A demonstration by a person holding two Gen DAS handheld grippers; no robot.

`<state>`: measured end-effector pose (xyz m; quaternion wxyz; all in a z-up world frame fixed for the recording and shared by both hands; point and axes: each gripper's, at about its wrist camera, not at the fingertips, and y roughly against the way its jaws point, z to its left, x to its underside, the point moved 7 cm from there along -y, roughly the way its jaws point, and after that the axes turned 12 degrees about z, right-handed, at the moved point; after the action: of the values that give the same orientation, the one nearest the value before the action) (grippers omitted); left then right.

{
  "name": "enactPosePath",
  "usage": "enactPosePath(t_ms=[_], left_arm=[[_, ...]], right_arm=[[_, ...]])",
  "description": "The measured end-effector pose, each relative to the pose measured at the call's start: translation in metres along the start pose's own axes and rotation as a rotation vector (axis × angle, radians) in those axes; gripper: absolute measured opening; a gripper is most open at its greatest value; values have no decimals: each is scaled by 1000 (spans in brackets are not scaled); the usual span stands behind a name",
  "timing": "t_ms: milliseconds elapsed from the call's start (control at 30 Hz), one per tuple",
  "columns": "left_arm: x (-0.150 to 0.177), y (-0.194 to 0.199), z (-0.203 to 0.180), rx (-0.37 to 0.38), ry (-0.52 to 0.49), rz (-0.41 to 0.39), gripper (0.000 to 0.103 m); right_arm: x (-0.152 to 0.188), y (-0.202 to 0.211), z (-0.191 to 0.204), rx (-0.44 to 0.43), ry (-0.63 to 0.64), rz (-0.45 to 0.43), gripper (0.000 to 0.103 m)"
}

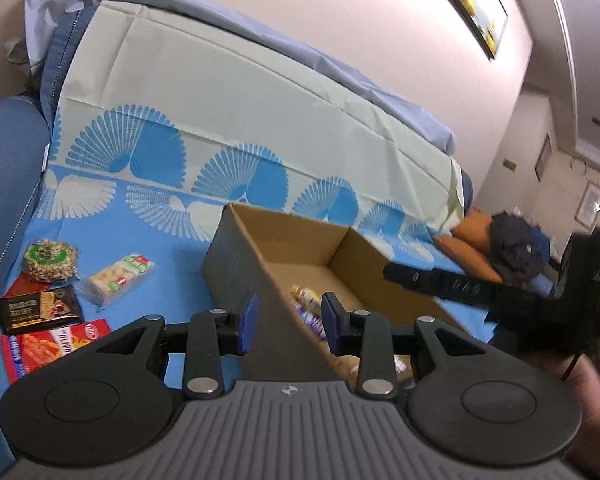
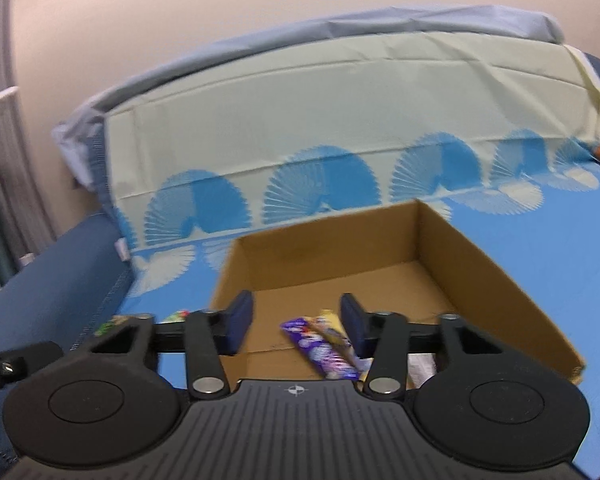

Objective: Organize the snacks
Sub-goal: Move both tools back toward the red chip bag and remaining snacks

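Observation:
An open cardboard box [image 1: 300,240] [image 2: 460,248] sits on the blue fan-patterned cloth [image 1: 148,240]. A purple snack packet [image 2: 324,348] [image 1: 308,312] with a yellow one beside it lies on the box's floor at the near end. My left gripper [image 1: 290,324] hovers open over the box's near left wall, holding nothing. My right gripper [image 2: 296,326] is open above the purple packet, its pads clear of it. Left of the box lie a round green-labelled packet [image 1: 50,260], a cracker pack [image 1: 116,280], a dark brown packet [image 1: 36,310] and a red packet [image 1: 56,344].
A cloth-covered backrest [image 1: 240,100] rises behind the box. A blue padded arm [image 1: 8,184] borders the left side. Orange cushions [image 1: 472,240] and a dark bundle of clothes [image 1: 516,244] lie at the far right. Bare blue cloth stretches right of the box [image 2: 560,264].

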<state>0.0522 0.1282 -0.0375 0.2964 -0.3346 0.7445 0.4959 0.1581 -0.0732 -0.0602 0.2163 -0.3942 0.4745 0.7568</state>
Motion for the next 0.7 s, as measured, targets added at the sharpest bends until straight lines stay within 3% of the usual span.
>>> enactPosePath(t_ms=[167,300,333,433,500,567,700], left_arm=[[26,-6,29,-22,-7,47,38],[57,-10,59,-38,151,38,36],[61,-11,61,-56,162,49,30],[52,-7,63,-73,154,4,29],[54,-12,72,-93,180,17,29],[59,-20,85,-115,235,56,29],[58,-23,110,-156,341,44,29]], right_arm=[[13,-2,24,-69,36,31,35],[25,-12,41,-134,44,99,36],[28,-15,46,-155,45,119,36],[36,-21,65,-209,58,161,36],[41,-27,81,-243,83,187,36],[47,-34,99,-266,120,212,36],[60,-55,126,-302,130,289,36]])
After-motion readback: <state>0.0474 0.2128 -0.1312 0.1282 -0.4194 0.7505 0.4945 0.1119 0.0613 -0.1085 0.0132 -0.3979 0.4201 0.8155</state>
